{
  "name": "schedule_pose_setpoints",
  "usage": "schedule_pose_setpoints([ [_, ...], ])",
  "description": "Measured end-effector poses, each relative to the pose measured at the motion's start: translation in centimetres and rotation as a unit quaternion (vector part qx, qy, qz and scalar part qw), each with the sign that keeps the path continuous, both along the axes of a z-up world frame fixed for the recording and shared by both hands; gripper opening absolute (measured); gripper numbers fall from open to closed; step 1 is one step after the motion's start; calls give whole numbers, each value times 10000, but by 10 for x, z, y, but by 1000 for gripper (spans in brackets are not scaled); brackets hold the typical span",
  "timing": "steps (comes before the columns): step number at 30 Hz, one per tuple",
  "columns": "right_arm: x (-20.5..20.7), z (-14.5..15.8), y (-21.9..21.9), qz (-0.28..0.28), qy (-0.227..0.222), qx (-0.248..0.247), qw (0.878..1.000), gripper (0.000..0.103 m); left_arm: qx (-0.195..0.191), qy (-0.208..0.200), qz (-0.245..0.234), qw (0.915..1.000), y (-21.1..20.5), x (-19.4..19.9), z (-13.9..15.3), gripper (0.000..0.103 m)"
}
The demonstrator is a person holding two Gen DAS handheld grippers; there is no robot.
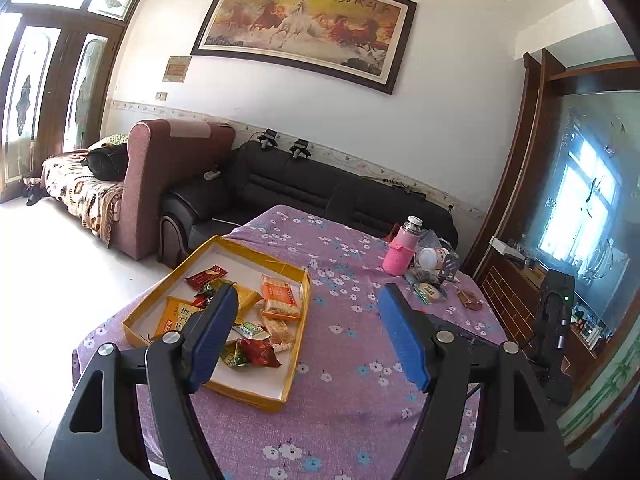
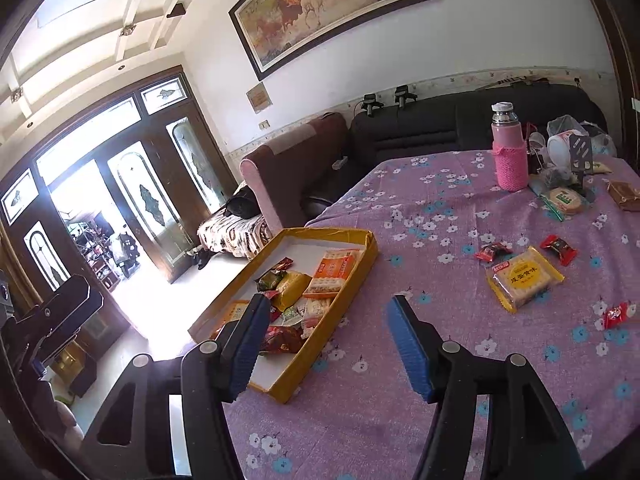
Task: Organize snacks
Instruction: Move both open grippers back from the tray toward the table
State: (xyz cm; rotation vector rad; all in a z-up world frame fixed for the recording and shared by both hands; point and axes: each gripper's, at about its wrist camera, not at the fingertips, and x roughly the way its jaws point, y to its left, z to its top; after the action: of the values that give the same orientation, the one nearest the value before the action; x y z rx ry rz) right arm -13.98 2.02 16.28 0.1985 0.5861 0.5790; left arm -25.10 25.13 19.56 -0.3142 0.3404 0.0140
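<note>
Daylight's pouring in through the glass doors (image 2: 120,208), blown out white on my right feed, and the floor (image 2: 180,320) below them is pure glare. On the left feed the door (image 1: 36,92) is washed out too, and the floor (image 1: 48,300) burns white. The tablecloth (image 1: 360,320) reads evenly lit and fairly sharp. Fisheye bends the painting (image 1: 308,28) and walls, corners go black, edges smear soft

Biscuit packet (image 2: 524,278) — "咸蛋黄味"
</note>
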Motion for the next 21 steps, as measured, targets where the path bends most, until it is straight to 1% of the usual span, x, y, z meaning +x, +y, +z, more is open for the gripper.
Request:
schedule_pose_setpoints([
  [5, -18, 16, -17, -118, -186, -51, 9997, 64, 218, -308, 252, 9990, 1, -23, 16, 73],
  [8, -32, 29, -33, -197, -284, -57, 9994, 64, 281, -587, 340, 9973, 2, -39, 29, 73],
  [10, -44, 41, -45, -296, -407, -108, 9987, 64, 287, -760, 372, 9960, 2, -48, 40, 74],
  [12, -60, 58, -58, -366, -615, -254, 9971, 64, 387, -934, 363, 9942, 0, -57, 52, 74],
  [13, -69, 67, -64, -407, -767, -355, 9956, 64, 485, -1031, 387, 9927, -3, -62, 58, 74],
  [14, -79, 77, -70, -457, -931, -454, 9936, 65, 602, -1141, 413, 9908, -6, -67, 66, 77],
  [15, -88, 87, -76, -507, -1070, -540, 9915, 66, 719, -1260, 437, 9885, -9, -73, 73, 82],
  [17, -104, 106, -86, -644, -1299, -690, 9870, 67, 925, -1516, 590, 9823, -15, -85, 88, 85],
  [19, -119, 123, -95, -784, -1483, -835, 9823, 68, 1028, -1741, 726, 9766, -18, -94, 102, 87],
  [21, -129, 136, -100, -911, -1593, -1101, 9768, 68, 1058, -1979, 736, 9717, -20, -101, 112, 94],
])
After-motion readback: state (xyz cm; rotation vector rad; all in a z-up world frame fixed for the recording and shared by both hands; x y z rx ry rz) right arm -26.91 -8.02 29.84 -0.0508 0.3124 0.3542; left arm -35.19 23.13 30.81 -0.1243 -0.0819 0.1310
